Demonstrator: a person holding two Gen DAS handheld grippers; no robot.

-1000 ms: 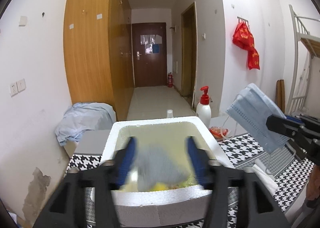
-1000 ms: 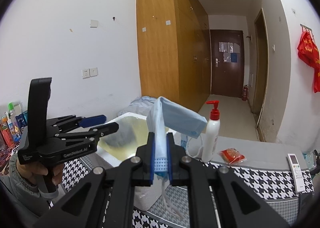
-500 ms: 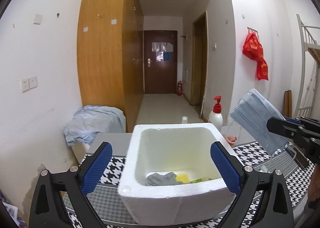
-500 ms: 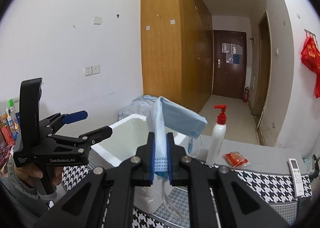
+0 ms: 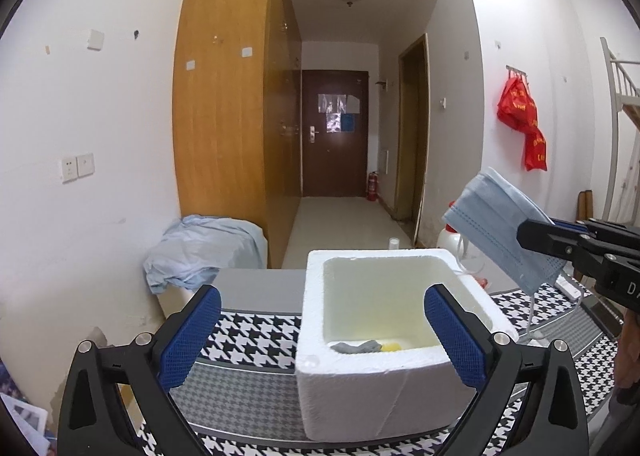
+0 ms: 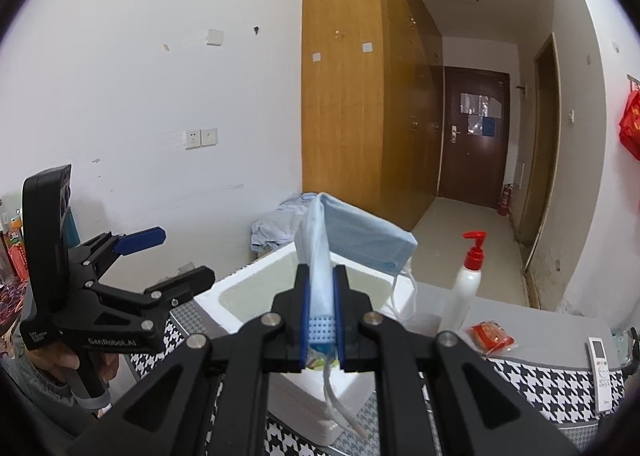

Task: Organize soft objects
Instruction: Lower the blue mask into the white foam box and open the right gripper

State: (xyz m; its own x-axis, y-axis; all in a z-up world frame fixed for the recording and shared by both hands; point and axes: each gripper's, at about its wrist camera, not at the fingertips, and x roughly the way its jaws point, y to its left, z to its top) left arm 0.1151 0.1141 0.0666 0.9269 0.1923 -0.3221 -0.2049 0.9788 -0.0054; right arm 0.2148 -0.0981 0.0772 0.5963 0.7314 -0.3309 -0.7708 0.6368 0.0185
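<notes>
Two black handheld grippers with blue pads hover over the houndstooth-patterned tabletop (image 5: 256, 336). The right gripper (image 6: 320, 316) has its jaws clamped narrow on a pale blue pleated face mask (image 6: 352, 240), which stands up out of the pads with its white ear loops dangling below; from the left wrist view the same mask (image 5: 500, 228) hangs above the right rim of the box. The left gripper (image 5: 320, 328) holds nothing, its jaws spread wide, one pad to either side of the near wall of a white foam box (image 5: 380, 388). That box sits on the tabletop, open at the top, and at its bottom lie a crumpled grey cloth (image 5: 358, 346) and a small yellow soft item (image 5: 390, 346), touching each other. Beyond the box, toward the far edge of the tabletop, stand a white pump bottle with a red top (image 6: 468, 276), a red snack packet (image 6: 490, 336) and a white remote control (image 6: 600, 372). A heap of light blue fabric (image 5: 200, 252) rests past the far left corner.
</notes>
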